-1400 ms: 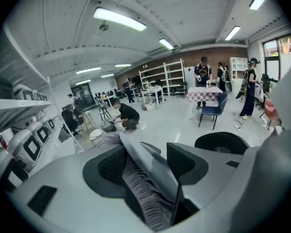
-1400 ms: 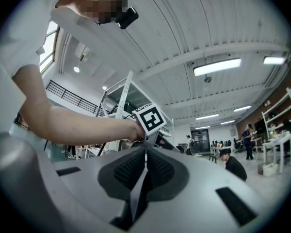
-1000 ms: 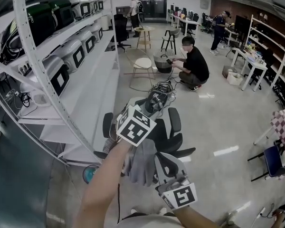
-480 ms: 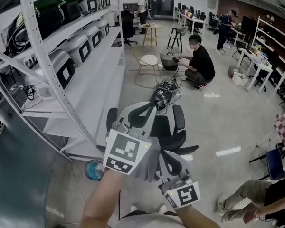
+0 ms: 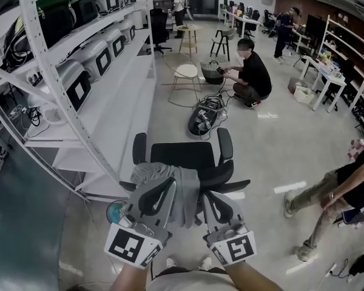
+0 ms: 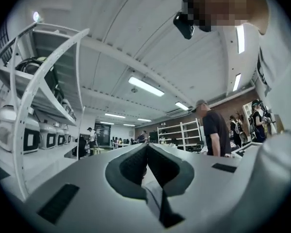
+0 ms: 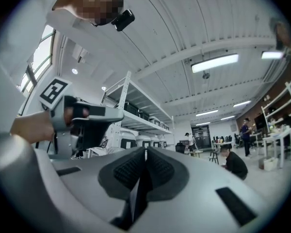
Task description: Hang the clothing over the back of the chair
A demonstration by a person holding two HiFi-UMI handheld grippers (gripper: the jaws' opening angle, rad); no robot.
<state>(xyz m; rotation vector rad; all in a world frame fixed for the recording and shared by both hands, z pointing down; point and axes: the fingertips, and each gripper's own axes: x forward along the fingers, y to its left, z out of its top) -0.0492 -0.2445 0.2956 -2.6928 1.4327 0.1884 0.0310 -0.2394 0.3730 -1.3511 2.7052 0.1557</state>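
At bottom centre of the head view, the grey clothing (image 5: 181,190) hangs bunched between the two grippers, just above the near edge of the black office chair (image 5: 191,156). Can't tell whether it touches the chair's back, since the fabric covers that edge.

Left gripper (image 5: 168,183): jaws closed together, with a thin sliver of pale fabric pinched low in the gap. Right gripper (image 5: 207,196): jaws also closed, with a narrow strip of cloth caught between the pads. Both grip the garment near its top edge and close to each other, so most of it droops in folds.

Handling judgement: soft, limp and light, nothing breakable. It won't hold a shape and will sag wherever it isn't supported. A thin fold could slip out of the pads if tugged, so a deeper bite on a doubled edge is safer. Best hold is two spread points along the top edge, so it can be draped evenly with weight on both sides of the back; otherwise it probably slides off.

Containers: white shelf rack (image 5: 118,96) at left carries a row of boxy grey-white appliances (image 5: 73,90). A dark basket (image 5: 210,77) sits by a crouching person (image 5: 249,77); its contents are too small to tell. A teal round thing (image 5: 114,211) is on the floor beside the chair; can't identify it.
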